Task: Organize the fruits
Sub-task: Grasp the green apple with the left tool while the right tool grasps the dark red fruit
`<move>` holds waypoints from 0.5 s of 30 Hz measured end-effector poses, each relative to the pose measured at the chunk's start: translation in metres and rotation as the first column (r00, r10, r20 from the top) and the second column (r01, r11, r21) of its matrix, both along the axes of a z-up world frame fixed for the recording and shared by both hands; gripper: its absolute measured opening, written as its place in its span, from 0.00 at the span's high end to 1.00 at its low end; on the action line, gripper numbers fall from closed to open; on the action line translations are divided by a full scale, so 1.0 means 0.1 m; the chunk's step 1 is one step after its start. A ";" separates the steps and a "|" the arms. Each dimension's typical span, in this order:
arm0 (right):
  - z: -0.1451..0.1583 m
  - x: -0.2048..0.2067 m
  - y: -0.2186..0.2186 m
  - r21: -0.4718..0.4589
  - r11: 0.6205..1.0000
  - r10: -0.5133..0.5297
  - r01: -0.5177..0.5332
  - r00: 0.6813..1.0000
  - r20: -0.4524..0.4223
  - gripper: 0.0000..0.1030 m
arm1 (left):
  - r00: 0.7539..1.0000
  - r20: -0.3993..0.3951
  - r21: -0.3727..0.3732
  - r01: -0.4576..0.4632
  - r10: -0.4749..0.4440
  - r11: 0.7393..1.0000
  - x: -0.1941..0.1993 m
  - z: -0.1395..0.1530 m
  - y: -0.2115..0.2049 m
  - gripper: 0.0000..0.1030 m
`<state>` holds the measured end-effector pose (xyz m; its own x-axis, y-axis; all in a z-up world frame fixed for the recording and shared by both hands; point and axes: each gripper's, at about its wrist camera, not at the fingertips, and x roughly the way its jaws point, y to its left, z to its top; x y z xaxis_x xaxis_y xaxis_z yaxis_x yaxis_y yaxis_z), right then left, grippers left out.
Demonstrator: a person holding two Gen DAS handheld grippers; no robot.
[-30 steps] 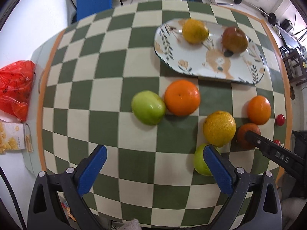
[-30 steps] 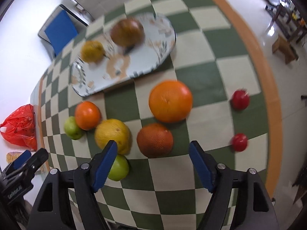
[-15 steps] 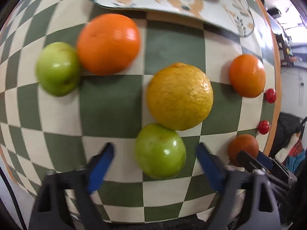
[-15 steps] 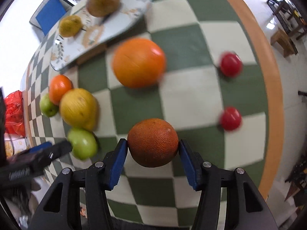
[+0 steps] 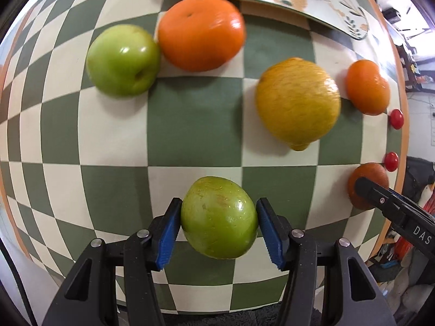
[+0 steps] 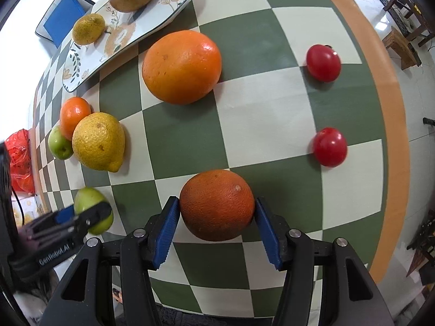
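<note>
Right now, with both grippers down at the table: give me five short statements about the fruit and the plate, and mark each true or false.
1. The left gripper has a green apple between its closing jaws. True.
2. The right gripper is around a red tomato. False: a dark orange sits between its blue pads; both tomatoes lie apart on the cloth.
3. The patterned plate holds two fruits. True.
4. The lemon lies on the plate. False: it is on the checked cloth.
5. Only one green apple is in view. False: a second touches an orange.
</note>
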<state>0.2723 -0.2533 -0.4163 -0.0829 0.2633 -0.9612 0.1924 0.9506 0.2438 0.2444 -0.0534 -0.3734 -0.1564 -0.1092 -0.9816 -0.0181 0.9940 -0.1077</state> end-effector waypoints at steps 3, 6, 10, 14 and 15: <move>-0.04 0.04 0.05 -0.006 1.000 0.014 -0.014 1.000 -0.004 0.42 | 1.000 0.005 -0.007 -0.019 0.020 1.000 -0.05 -0.03 0.03 0.48; -0.09 0.03 0.07 -0.008 0.999 0.031 -0.032 0.999 -0.024 0.45 | 1.000 0.009 -0.014 -0.028 0.028 1.000 -0.06 -0.03 0.05 0.48; -0.04 0.02 0.11 -0.029 0.998 0.056 -0.057 0.998 -0.007 0.45 | 0.999 0.033 -0.055 -0.039 0.041 0.998 0.01 0.21 0.22 0.48; 0.20 0.06 0.11 -0.004 0.999 0.053 -0.053 0.998 0.043 0.46 | 0.991 0.119 -0.100 -0.042 0.054 0.994 0.16 0.64 0.30 0.48; 0.31 0.10 0.12 0.011 0.999 0.051 -0.052 0.997 0.066 0.46 | 0.988 0.141 -0.109 -0.041 0.057 0.993 0.26 0.75 0.32 0.48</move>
<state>0.2825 -0.2417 -0.3850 -0.0338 0.2728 -0.9615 0.1263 0.9555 0.2666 0.2700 -0.0216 -0.2987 -0.0068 -0.2176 -0.9760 -0.0433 0.9752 -0.2171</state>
